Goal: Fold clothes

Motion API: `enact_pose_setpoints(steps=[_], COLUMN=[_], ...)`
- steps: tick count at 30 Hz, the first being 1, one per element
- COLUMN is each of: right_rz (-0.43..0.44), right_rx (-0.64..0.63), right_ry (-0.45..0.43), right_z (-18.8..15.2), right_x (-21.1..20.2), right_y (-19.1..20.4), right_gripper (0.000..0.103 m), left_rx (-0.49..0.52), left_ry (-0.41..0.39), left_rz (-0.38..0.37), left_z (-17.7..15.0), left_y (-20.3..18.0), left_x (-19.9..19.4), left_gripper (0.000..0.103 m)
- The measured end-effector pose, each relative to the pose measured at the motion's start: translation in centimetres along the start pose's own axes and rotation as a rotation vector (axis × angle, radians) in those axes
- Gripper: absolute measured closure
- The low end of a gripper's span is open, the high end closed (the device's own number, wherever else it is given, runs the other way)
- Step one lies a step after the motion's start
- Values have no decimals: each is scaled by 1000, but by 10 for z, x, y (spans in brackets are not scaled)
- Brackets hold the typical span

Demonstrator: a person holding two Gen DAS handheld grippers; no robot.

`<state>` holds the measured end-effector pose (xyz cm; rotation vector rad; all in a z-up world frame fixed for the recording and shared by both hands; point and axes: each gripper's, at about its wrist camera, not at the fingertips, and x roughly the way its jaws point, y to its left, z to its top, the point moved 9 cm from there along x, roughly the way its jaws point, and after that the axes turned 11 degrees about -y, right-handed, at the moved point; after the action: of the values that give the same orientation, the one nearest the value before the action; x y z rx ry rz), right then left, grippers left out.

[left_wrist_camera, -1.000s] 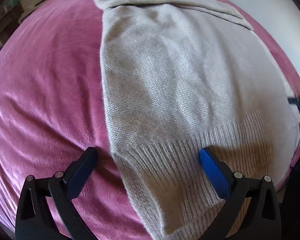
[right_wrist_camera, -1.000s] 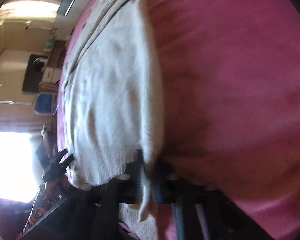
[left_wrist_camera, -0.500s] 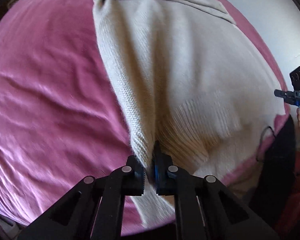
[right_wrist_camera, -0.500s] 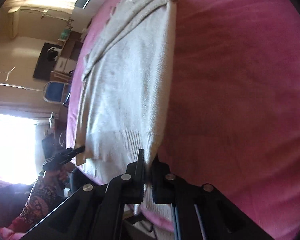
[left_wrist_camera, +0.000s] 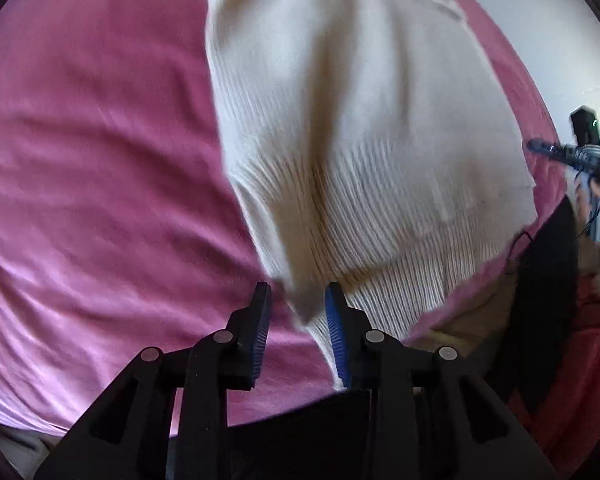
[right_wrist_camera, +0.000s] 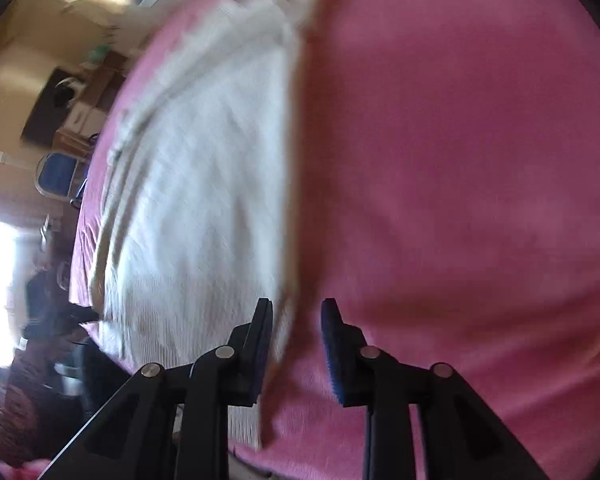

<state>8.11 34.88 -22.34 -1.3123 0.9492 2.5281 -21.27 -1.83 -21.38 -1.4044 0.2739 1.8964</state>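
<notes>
The left gripper is seen with its blue-padded jaws opening, a corner of the cream knitted sweater lying loosely between them, not pinched. The right gripper is likewise opening, the sweater's opposite hem corner hanging slack in the gap. The sweater is spread on a plush pink blanket. It is judged soft, light and floppy, with a ribbed hem; the hem corners are judged the best place to be gripped.

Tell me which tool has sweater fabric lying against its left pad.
The right tool: the sweater edge lies against its left pad. In the left tool it hugs the right pad.
</notes>
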Motion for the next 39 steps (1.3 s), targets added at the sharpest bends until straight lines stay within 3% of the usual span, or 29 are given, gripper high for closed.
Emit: enact_pose_setpoints(steps=[3, 4, 6, 8, 10, 13, 16, 17, 20, 23, 25, 28, 30, 34, 37, 39], right_rz=[25, 26, -1, -67, -138, -249, -233, -241, -232, -225, -203, -178, -162, -132, -127, -106], right_rx=[-173, -230, -345, -476, -570, -663, -645, -621, -568, -549, -537, -520, -507, -490, -490, -491], right_ry=[-51, -46, -45, -56, 16, 200, 191, 235, 249, 304, 267, 128, 73, 19, 7, 5], right_z=[30, 36, 49, 62, 52, 15, -21, -36, -66, -72, -52, 2, 41, 97, 132, 144], right_x=[11, 24, 53, 88, 106, 122, 91, 82, 51, 36, 33, 40, 61, 125, 178, 204], right_y=[51, 69, 104, 134, 126, 95, 70, 58, 35, 29, 37, 67, 96, 165, 207, 232], right_gripper=[77, 77, 77, 77, 77, 77, 77, 77, 77, 77, 77, 77, 77, 77, 77, 77], left_rx=[36, 78, 174, 276, 333, 427, 478, 488, 438, 312, 243, 195, 178, 173, 99, -27], left_ry=[-153, -182, -195, -155, -72, -69, -52, -49, -38, -65, -133, -240, -308, -360, -318, -285], left_rz=[68, 129, 266, 366, 414, 448, 421, 413, 363, 343, 339, 376, 413, 499, 618, 640], left_z=[42, 53, 71, 95, 89, 67, 33, 23, 0, 4, 27, 75, 117, 192, 243, 249], left_y=[-7, -10, -16, -22, -24, -24, -23, -22, -14, -4, -3, -3, -4, -6, -1, 27], left_x=[0, 8, 29, 59, 77, 71, 59, 55, 44, 30, 21, 16, 20, 54, 104, 115], left_gripper=[73, 73, 73, 73, 73, 71, 70, 70, 70, 70, 70, 67, 58, 57, 57, 55])
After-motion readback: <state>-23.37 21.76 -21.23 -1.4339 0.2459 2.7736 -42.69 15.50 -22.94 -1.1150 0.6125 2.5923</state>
